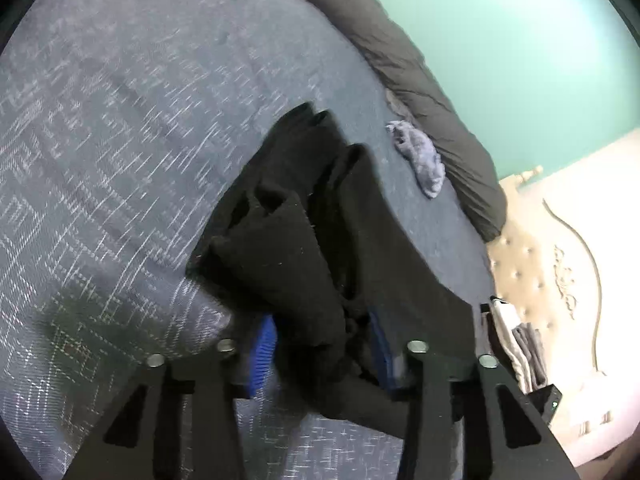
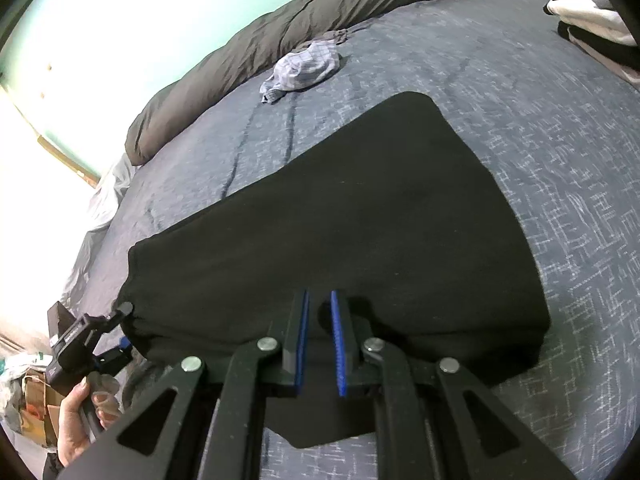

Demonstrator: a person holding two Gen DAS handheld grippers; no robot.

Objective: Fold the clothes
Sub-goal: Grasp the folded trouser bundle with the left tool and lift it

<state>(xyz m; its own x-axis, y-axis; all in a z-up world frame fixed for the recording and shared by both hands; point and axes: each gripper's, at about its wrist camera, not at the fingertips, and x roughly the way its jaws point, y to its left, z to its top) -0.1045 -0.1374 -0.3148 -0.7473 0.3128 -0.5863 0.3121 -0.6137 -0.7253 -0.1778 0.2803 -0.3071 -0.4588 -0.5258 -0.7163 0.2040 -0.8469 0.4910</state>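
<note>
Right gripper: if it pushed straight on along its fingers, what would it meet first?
The black garment: the right gripper is already over its near edge, angled down at the cloth. Beyond it lies only the bedspread, though depth is hard to judge.

Grey duvet (image 2: 280, 28) along mint wall (image 1: 500, 40); tufted cream headboard (image 1: 560, 264).

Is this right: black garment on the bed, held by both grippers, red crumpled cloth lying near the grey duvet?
Not red. The crumpled cloth is pale blue-grey check, as the right wrist view shows. The rest holds: black garment on the bed, near the grey duvet.
</note>
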